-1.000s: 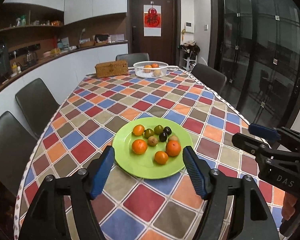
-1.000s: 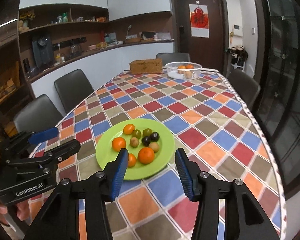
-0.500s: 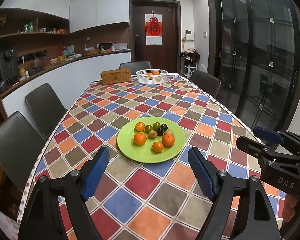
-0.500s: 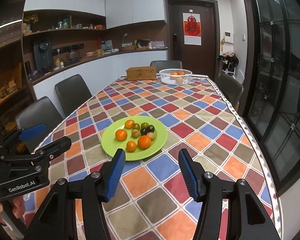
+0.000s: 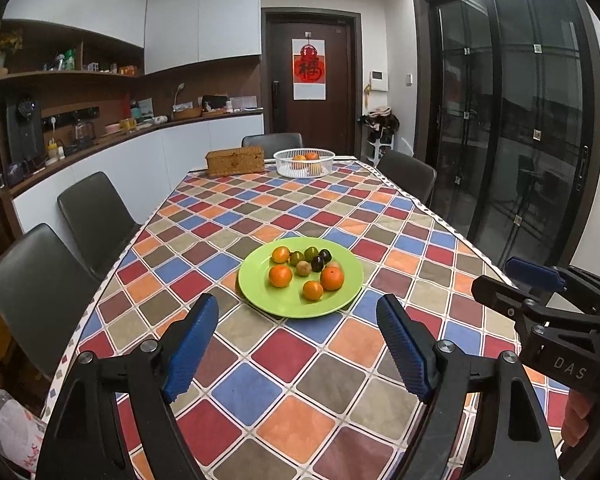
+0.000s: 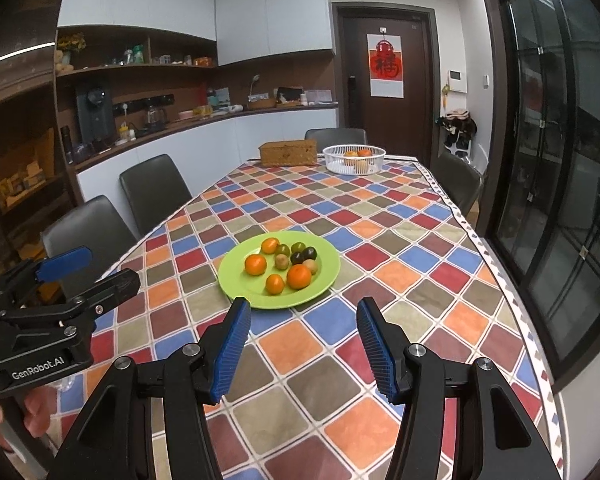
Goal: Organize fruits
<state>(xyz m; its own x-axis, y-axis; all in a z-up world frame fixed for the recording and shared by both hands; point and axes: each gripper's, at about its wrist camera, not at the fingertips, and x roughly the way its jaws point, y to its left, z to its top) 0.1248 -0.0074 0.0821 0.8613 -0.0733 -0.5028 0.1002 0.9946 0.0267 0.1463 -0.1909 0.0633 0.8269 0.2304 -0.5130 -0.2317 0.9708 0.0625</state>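
While the left wrist view looks down the table point(image 5: 228, 332), the left claw point(image 5: 298, 344) hangs over the checked cloth with its blue pads wide apart and nothing between them. Just beyond it the green plate point(image 5: 260, 292) carries the fruits point(image 5: 306, 270): four orange ones around a huddle of small green, brown and dark ones. Only this view shows the right claw from the side, low at the right edge.

From the right wrist view, the right claw point(image 6: 302, 346) is likewise spread and empty, short of the plate's near rim. Its own extra is the left claw seen side-on, and a bare hand point(image 6: 40, 412) beneath it.

Both views show a white basket point(image 6: 354, 159) with more fruit well apart at the far end. Fruit gathered on the plate would suit a finished sorting, or a lot waiting to go elsewhere; I cannot tell which.
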